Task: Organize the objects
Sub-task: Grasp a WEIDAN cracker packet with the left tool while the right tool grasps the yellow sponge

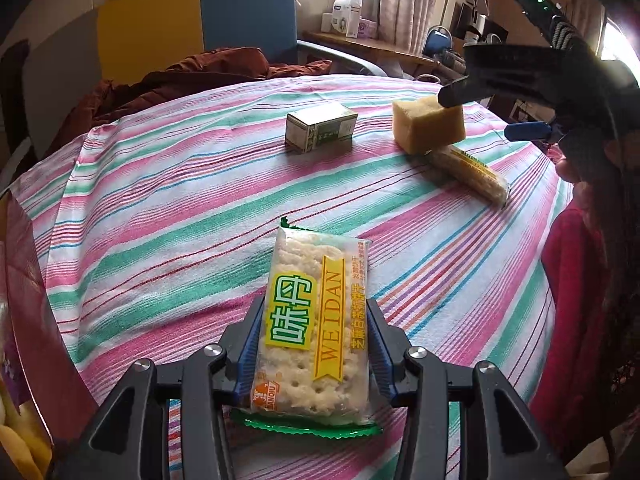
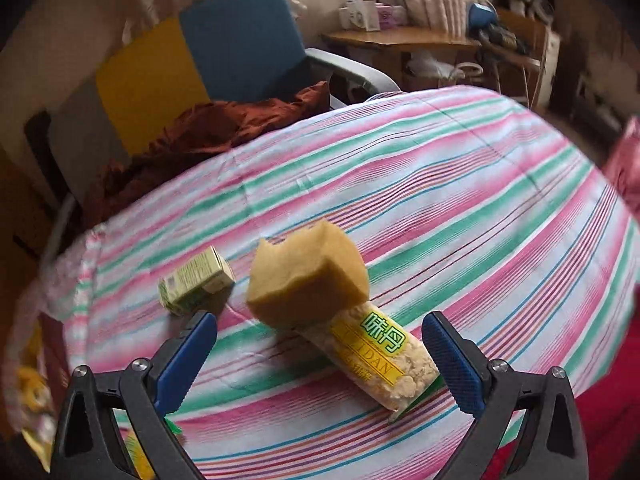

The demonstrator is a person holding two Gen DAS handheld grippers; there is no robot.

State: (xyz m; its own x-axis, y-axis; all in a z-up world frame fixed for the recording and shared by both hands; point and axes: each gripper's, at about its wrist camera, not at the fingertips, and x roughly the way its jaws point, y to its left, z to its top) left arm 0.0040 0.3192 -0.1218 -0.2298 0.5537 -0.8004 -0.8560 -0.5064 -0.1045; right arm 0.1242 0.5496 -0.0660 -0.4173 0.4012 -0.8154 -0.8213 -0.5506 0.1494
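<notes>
Table [image 1: 168,184] under a pink, green and white striped cloth, holding four items

- Cracker packet [image 1: 308,332], clear wrap, yellow and green label: in the left gripper [image 1: 310,354], blue pads pinching its two long sides; the packet points away from the near edge
- Second cracker packet [image 2: 376,356], same label: lies flat toward the right edge, between the spread jaws of the right gripper [image 2: 320,356], untouched by either pad
- Yellow sponge block [image 2: 308,276]: rests on the far end of that second packet, tilted
- Small green and white carton [image 2: 196,280]: lies on its side just left of the sponge, toward the far edge, apart from both packets

Blue chair [image 2: 240,44] beyond the far edge
</notes>
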